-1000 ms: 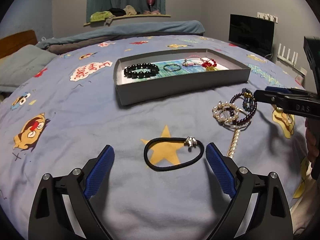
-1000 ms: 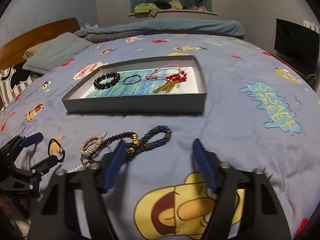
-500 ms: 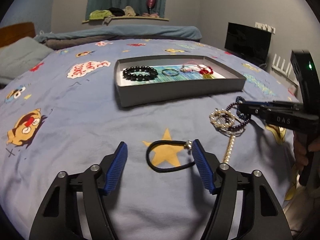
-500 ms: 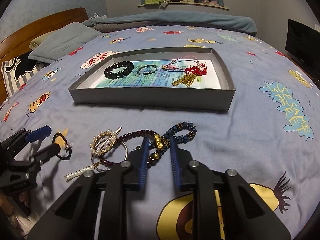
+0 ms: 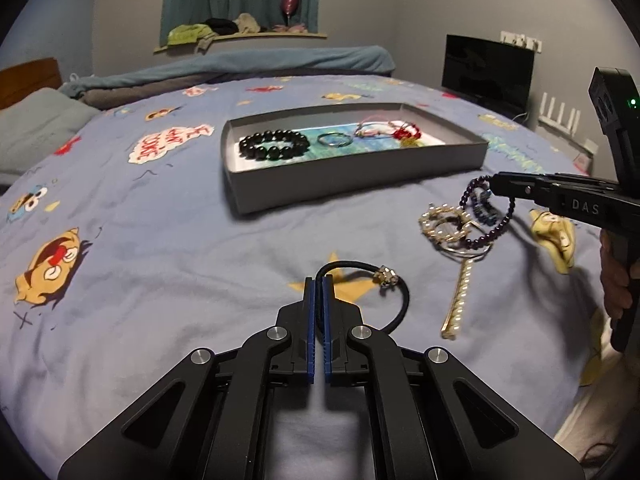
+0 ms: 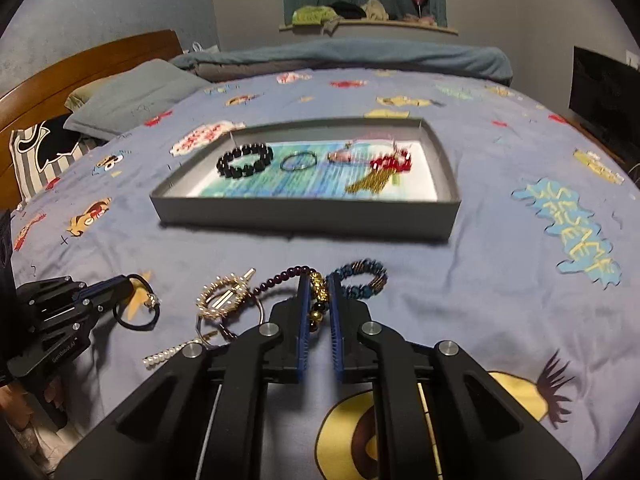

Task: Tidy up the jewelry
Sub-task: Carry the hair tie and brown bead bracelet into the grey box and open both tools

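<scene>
Left wrist view: the left tongs point(image 5: 319, 280) have just been closing and now stand clamped on the cord of a black hair tie point(image 5: 394, 286), whose metal charm and free loop hang out to the right over a yellow star printed on the bedspread point(image 5: 160, 264). The right tongs point(image 5: 496, 186), marked "DAS" on the side, reach in from the right edge. Right wrist view: the right tongs point(image 6: 319, 280) have likewise just been closing and grip the gold beads of a purple-and-blue bead bracelet point(image 6: 360, 276) that lies on the bed just before the grey tray point(image 6: 304, 216). A pearl hair clip point(image 6: 222, 298) touches the bracelet's left side. The tray holds a black bead bracelet point(image 6: 245, 160), a thin ring-shaped bangle point(image 6: 298, 161) and a red bracelet with gold tassel point(image 6: 384, 168). Printed on the bedspread at right is "SESAME STREET" point(image 6: 572, 232).
</scene>
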Motion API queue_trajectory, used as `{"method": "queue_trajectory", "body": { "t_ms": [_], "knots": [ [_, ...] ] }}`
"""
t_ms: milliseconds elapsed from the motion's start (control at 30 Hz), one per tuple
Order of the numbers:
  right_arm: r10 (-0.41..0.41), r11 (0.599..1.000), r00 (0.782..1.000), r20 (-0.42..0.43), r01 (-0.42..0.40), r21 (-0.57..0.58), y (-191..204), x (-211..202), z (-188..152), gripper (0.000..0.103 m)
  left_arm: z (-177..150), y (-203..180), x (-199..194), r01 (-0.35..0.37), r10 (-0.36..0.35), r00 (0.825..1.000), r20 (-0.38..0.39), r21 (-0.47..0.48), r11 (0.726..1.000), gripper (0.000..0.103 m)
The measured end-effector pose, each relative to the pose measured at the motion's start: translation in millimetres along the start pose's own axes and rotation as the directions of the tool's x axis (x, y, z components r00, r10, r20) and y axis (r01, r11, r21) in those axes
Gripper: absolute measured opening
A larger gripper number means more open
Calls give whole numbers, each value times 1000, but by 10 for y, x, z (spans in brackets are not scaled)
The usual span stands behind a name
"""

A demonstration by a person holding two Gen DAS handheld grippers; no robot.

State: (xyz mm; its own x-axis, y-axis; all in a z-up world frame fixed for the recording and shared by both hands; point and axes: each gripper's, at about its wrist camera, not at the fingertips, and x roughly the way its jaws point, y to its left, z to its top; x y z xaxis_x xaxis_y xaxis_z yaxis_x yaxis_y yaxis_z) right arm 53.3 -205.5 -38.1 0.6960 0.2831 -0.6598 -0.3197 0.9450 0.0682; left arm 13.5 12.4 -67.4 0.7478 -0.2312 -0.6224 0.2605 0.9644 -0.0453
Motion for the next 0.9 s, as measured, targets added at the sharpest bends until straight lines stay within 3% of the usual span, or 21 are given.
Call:
{"method": "queue_trajectory", "body": {
  "t_ms": [233,567,900],
  "knots": [
    [-23,1000,998,64,24,-20,-21,-222,89,8,97,-56,-158,20,-21,999,43,19,1000,4],
    [-64,996,989,137,71,-50,-99,-414,362,7,510,5,-332,4,-7,995,102,25,1000,4],
    [-99,994,976,196,108,-36,-211,-301,800,7,1035,75,-148,-8,3,992,129,36,999,4]
  ]
}}
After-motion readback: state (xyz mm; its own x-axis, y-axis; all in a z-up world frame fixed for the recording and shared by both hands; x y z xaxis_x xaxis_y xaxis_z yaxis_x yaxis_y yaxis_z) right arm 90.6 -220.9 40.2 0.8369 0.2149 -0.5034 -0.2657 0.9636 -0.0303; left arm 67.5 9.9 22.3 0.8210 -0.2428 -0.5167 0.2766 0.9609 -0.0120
